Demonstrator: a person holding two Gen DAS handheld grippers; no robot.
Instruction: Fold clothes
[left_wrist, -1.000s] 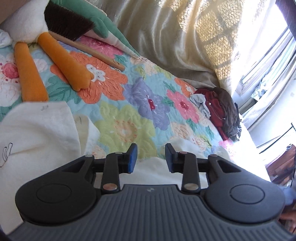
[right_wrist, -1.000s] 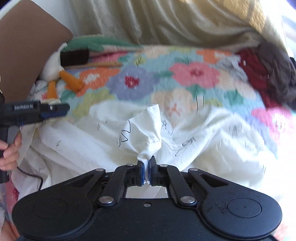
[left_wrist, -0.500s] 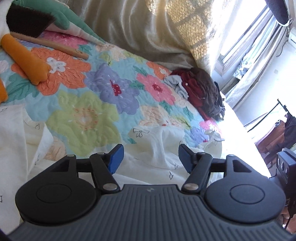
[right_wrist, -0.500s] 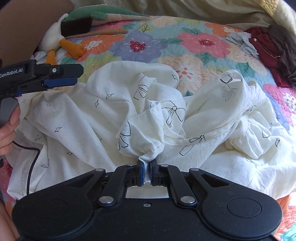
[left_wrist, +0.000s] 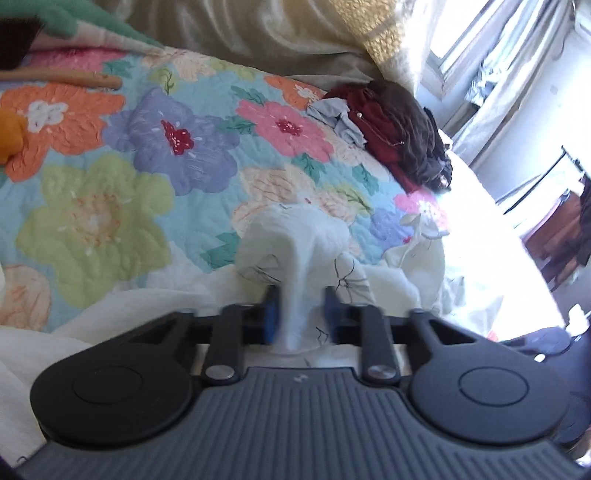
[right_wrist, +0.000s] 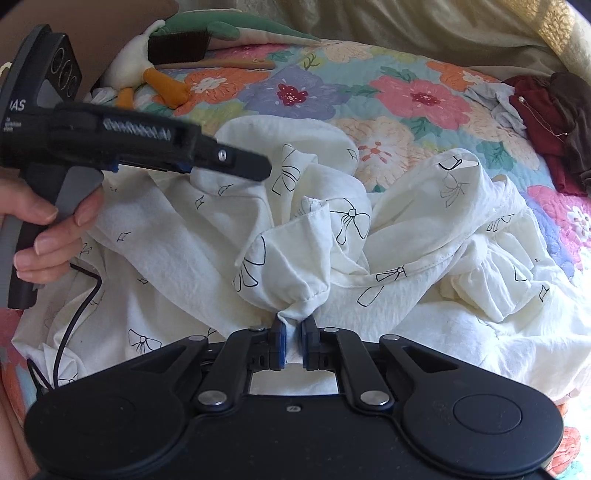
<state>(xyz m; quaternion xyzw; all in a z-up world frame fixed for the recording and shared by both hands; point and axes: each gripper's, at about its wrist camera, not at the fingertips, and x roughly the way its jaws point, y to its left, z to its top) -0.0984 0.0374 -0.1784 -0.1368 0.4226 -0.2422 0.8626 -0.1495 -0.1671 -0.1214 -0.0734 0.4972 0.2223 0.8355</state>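
A white garment with black bow prints (right_wrist: 406, 258) lies crumpled on the floral quilt (right_wrist: 303, 92). My right gripper (right_wrist: 291, 345) is shut on a bunched fold of it at the near edge. My left gripper (left_wrist: 300, 314) has its jaws partly closed around a raised fold of the same garment (left_wrist: 295, 251), with blurred fingers and cloth between them. In the right wrist view the left gripper (right_wrist: 236, 166) hovers over the garment's left part, held by a hand.
A pile of dark red, brown and grey clothes (left_wrist: 391, 133) lies at the quilt's far right. A stuffed duck (right_wrist: 147, 81) and a wooden-handled brush (right_wrist: 181, 46) lie at the far left. A beige blanket (left_wrist: 277, 33) runs along the back.
My left gripper swung right over the garment, and its jaws narrowed around a raised fold. The right gripper stayed shut on its fold and held nearly still.
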